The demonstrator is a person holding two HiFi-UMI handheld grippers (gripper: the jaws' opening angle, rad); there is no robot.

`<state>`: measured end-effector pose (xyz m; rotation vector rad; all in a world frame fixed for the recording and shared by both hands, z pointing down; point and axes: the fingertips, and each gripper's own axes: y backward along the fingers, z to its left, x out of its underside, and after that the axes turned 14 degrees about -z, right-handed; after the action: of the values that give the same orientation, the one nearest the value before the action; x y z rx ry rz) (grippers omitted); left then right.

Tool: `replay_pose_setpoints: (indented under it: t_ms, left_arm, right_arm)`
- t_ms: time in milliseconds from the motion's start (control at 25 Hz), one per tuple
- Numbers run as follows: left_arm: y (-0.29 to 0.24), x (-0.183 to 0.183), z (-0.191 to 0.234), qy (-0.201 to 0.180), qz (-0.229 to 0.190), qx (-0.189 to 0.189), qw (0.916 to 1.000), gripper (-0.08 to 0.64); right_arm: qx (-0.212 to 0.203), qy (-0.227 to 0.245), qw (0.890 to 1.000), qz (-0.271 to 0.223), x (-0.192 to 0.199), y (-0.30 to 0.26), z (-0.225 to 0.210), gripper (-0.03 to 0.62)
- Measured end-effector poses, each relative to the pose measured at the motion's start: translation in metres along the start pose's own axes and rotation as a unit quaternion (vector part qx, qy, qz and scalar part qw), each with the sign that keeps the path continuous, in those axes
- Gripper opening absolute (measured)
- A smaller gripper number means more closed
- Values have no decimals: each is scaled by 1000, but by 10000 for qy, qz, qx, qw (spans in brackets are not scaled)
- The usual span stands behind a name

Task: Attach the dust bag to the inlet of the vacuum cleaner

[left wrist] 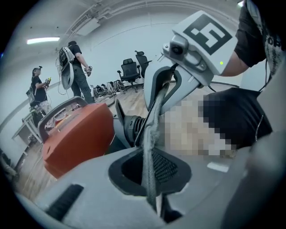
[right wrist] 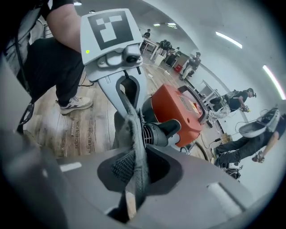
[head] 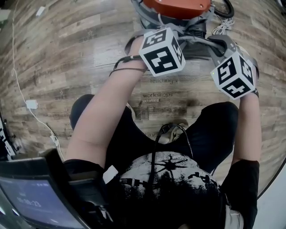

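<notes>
Opposed gripper views, shared vacuum cleaner [left wrist: 76,134]

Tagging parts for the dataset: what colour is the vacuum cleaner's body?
Orange-red; the vacuum cleaner's body shows best in the right gripper view.

Orange-red, grey and black over brown wood grain.
We see an orange-red vacuum cleaner [head: 178,6], a fuzzy mid-grey dust bag [left wrist: 151,134], white marker cubes [head: 161,50] patterned with bold black squares, a streaky brown-and-grey plank floor [head: 67,44], and a black shirt [head: 170,179] printed in white.
</notes>
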<state>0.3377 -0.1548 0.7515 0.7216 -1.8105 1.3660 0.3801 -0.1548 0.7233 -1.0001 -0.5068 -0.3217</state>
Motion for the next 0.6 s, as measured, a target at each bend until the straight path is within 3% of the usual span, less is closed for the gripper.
replay_pose_setpoints:
  t_ms: [120, 400, 600]
  left_arm:
    - [-2, -2, 1, 59, 1, 14, 10000, 15]
    - [1, -33, 7, -2, -397, -84, 9992, 17]
    - [-5, -20, 6, 104, -219, -13, 9997, 17]
  right_arm:
    - [-35, -74, 9999, -60, 1, 2, -1, 41]
    - [54, -1010, 9944, -322, 29, -7, -3, 43]
    - [82, -822, 9964, -185, 26, -8, -4, 43]
